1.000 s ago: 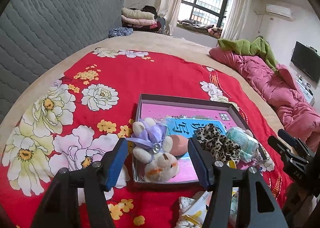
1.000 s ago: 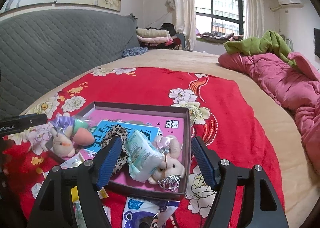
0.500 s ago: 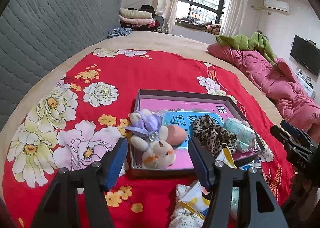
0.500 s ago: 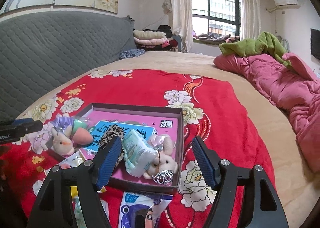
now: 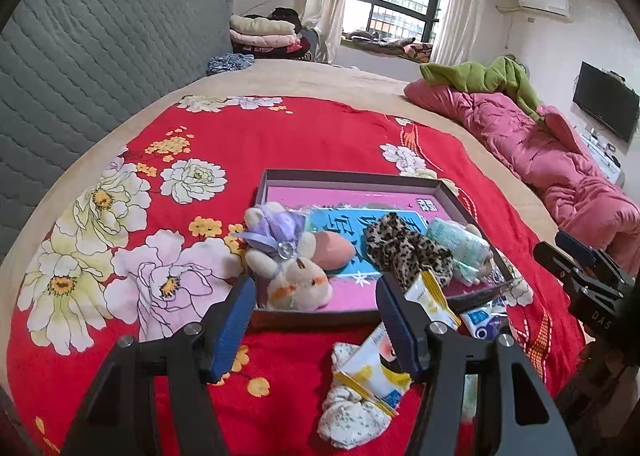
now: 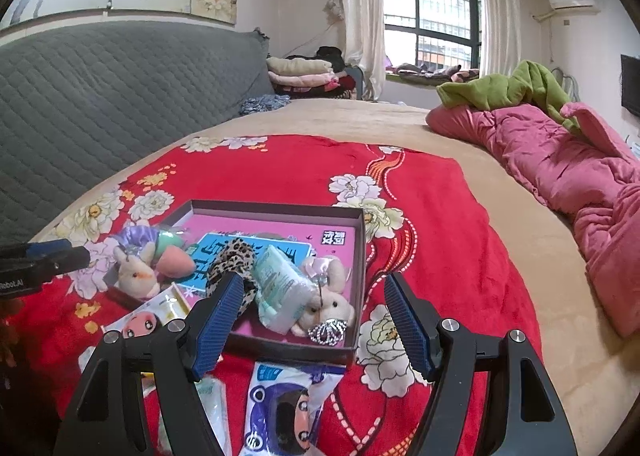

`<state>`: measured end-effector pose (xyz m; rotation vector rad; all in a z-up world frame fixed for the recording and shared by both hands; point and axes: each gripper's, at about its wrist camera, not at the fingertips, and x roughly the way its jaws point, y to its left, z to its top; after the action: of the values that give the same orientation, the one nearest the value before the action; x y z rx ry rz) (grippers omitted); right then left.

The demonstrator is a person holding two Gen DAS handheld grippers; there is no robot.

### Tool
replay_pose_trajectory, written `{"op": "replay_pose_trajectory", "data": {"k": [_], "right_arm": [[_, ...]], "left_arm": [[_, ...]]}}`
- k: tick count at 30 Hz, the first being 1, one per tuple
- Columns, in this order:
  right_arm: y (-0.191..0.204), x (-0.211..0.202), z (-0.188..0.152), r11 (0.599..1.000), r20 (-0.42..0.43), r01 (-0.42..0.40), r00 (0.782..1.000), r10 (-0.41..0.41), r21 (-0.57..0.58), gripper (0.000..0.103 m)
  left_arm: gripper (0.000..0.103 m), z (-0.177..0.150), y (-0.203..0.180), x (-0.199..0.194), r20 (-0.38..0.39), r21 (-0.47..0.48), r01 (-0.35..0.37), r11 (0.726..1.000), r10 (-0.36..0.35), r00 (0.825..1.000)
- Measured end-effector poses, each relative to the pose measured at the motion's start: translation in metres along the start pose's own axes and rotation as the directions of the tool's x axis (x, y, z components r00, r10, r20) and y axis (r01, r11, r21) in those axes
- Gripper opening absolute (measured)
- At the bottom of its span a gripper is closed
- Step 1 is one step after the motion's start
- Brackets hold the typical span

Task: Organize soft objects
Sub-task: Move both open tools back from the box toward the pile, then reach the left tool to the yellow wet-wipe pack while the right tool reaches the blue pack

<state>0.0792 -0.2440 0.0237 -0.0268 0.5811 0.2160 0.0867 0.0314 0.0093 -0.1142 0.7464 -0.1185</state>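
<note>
A shallow dark box with a pink floor (image 5: 344,178) (image 6: 280,210) lies on the red flowered blanket. In it are a plush rabbit with a purple bow (image 5: 290,276) (image 6: 134,270), a peach sponge (image 5: 334,252), a leopard scrunchie (image 5: 404,244) (image 6: 232,262), a tissue pack (image 5: 456,242) (image 6: 280,288) and a second small plush (image 6: 332,298). Packets (image 5: 380,372) and a floral cloth (image 5: 352,416) lie in front of the box. My left gripper (image 5: 316,326) is open and empty, just short of the box. My right gripper (image 6: 312,324) is open and empty over the box's near edge.
A cartoon-print packet (image 6: 288,412) and a face-print packet (image 6: 148,320) lie on the blanket before the box. A pink quilt (image 6: 560,160) with a green garment (image 6: 512,86) lies at the right. A grey padded headboard (image 5: 80,68) runs along the left.
Both grippers have drawn back and up from the box, so it sits farther away and loose packets in front of it have come into view. Both stay open.
</note>
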Motion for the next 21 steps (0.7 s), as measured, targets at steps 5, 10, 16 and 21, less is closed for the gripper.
{"op": "replay_pose_trajectory", "data": {"k": [5, 10, 16, 21], "right_arm": [[0.003, -0.007, -0.005, 1.000, -0.011, -0.005, 1.000, 0.005, -0.005, 0.074], [0.004, -0.010, -0.009, 1.000, -0.025, -0.021, 0.999, 0.021, 0.002, 0.074], [0.008, -0.016, -0.014, 0.999, -0.040, -0.040, 0.998, 0.040, -0.003, 0.074], [0.009, -0.021, -0.017, 0.999, -0.048, -0.050, 0.998, 0.050, -0.003, 0.074]], "left_arm": [[0.062, -0.006, -0.011, -0.006, 0.002, 0.035, 0.004, 0.999, -0.004, 1.000], [0.062, -0.011, -0.019, -0.009, -0.008, 0.055, 0.005, 0.998, -0.004, 1.000], [0.062, -0.015, -0.028, -0.013, -0.011, 0.079, 0.001, 0.997, 0.000, 1.000], [0.062, -0.018, -0.029, -0.010, -0.029, 0.086, -0.005, 0.996, 0.007, 1.000]]}}
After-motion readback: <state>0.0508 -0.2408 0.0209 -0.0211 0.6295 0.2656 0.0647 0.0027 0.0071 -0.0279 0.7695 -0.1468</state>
